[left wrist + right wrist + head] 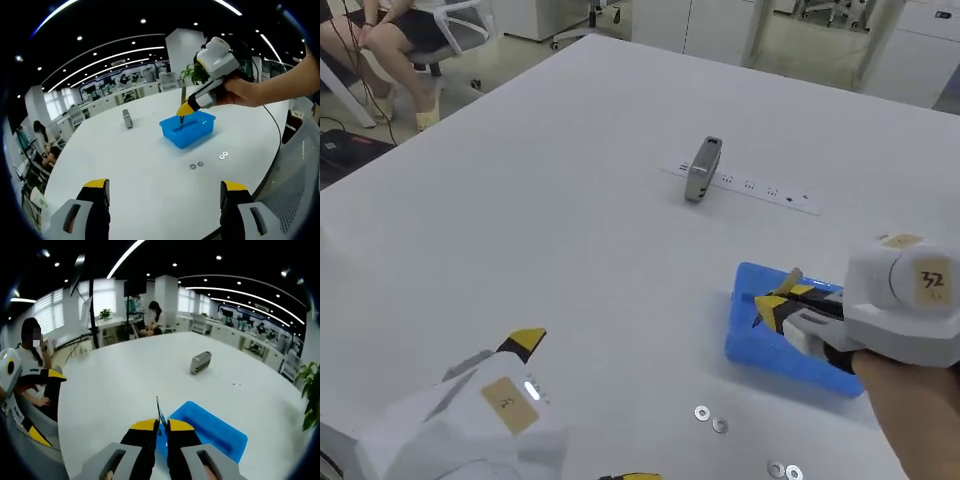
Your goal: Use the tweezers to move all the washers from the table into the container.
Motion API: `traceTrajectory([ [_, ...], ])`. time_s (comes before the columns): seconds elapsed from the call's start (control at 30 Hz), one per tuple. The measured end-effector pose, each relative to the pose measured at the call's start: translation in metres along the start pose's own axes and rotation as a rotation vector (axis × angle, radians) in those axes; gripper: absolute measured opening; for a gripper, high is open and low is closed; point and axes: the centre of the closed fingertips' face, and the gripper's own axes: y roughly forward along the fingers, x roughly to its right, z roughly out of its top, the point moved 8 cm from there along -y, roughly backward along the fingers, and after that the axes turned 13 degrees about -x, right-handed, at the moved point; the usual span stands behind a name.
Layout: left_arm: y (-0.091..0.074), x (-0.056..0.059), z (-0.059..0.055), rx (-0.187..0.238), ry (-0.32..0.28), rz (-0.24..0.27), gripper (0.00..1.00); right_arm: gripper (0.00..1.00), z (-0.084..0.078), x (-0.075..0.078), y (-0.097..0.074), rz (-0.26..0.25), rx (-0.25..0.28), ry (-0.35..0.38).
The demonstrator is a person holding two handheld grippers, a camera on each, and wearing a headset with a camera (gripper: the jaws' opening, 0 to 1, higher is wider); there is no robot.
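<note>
**Right gripper over the container, tweezers pointing down**

The right gripper [775, 308] is clamped tight on the tweezers [160, 414], its jaws pressed together with the thin blades poking out ahead between them. In the left gripper view the tweezer tips hang down inside the blue container [192, 132], which sits directly under and ahead of that gripper (is a washer pinched in those tips? Too small, cannot tell).

The left gripper [164, 192] is spread wide with nothing between its jaws. It hovers low above the white table [570, 250], well apart from the container.

Four washers [702, 412] lie flat on the table in two pairs. One pair sits between the left gripper and the container, nearer the container. The other pair lies off to the side, near the container's corner and below the hand holding the right gripper.

Beyond the container, far ahead of both tools, a grey metal block [703, 168] stands at the end of a white power strip [760, 187].
</note>
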Motion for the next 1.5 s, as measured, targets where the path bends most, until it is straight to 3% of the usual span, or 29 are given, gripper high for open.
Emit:
traceTrajectory([
  [0.1,0.000,0.000,0.000,-0.005,-0.002,-0.005,0.93,0.03,0.001,-0.006,-0.007,0.017,0.014,-0.013],
  [0.23,-0.001,-0.004,0.000,0.008,-0.035,-0.009,0.93,0.03,-0.002,-0.018,-0.013,0.077,0.029,0.010],
  [0.6,-0.002,-0.006,0.000,0.017,-0.047,0.011,0.95,0.04,-0.032,-0.048,0.005,0.161,-0.071,0.024],
  [0.83,-0.004,-0.010,0.000,0.031,-0.082,0.020,0.93,0.04,-0.037,-0.056,0.017,0.178,-0.101,0.010],
  [1.23,-0.004,-0.011,-0.001,0.026,-0.080,0.035,0.92,0.04,-0.048,-0.058,0.028,0.163,-0.146,-0.002],
  [1.5,-0.002,-0.010,-0.002,0.017,-0.072,0.030,0.91,0.03,-0.049,-0.058,0.031,0.160,-0.147,0.004],
])
